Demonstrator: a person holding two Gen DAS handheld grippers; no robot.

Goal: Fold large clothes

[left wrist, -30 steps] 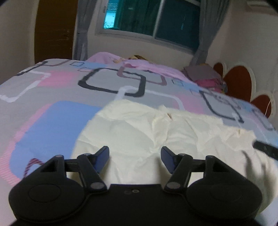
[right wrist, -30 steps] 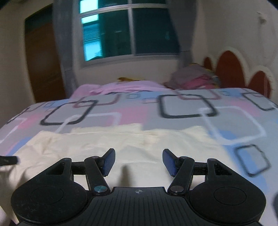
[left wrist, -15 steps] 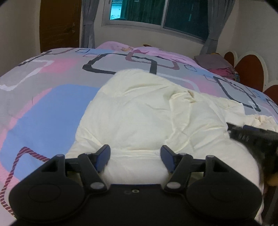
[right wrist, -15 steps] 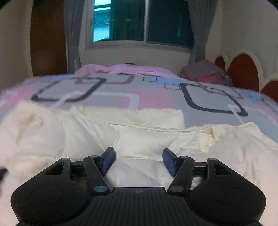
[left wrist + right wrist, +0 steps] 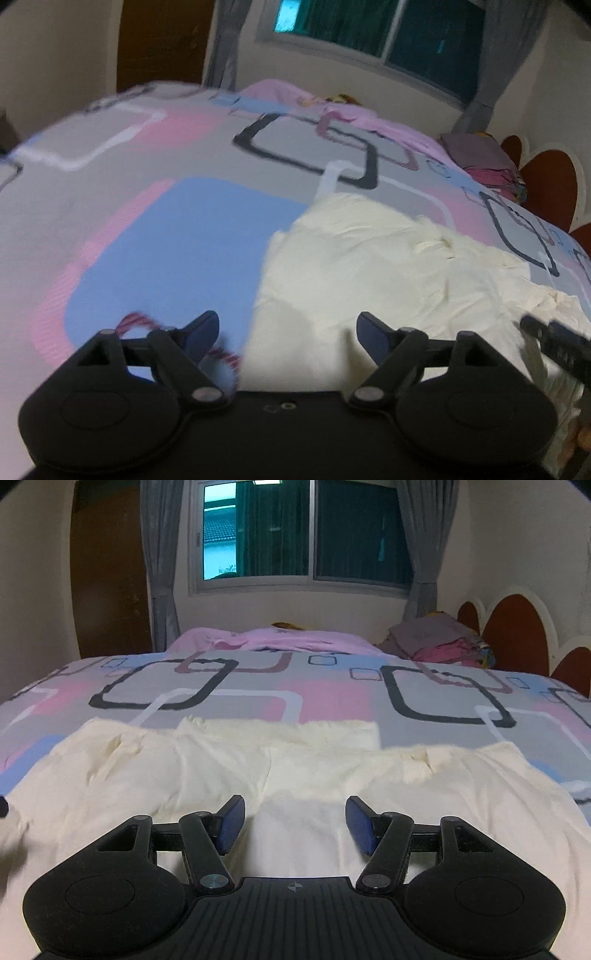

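Note:
A large cream garment (image 5: 295,771) lies spread and wrinkled on the patterned bedspread (image 5: 325,698). It also shows in the left wrist view (image 5: 369,266), right of centre. My left gripper (image 5: 286,332) is open and empty, over the garment's left edge. My right gripper (image 5: 295,825) is open and empty, just above the garment's near middle. The right gripper's body shows at the right edge of the left wrist view (image 5: 557,347).
A pink blanket (image 5: 280,638) and a pile of folded clothes (image 5: 436,642) lie at the bed's far side. A red scalloped headboard (image 5: 517,631) stands at the right. A window (image 5: 306,531) with grey curtains and a brown door (image 5: 107,572) are behind.
The garment was bunched up half a second ago and now lies flatter and spread out. My left gripper has swung left, toward the garment's left edge. Both grippers stay open.

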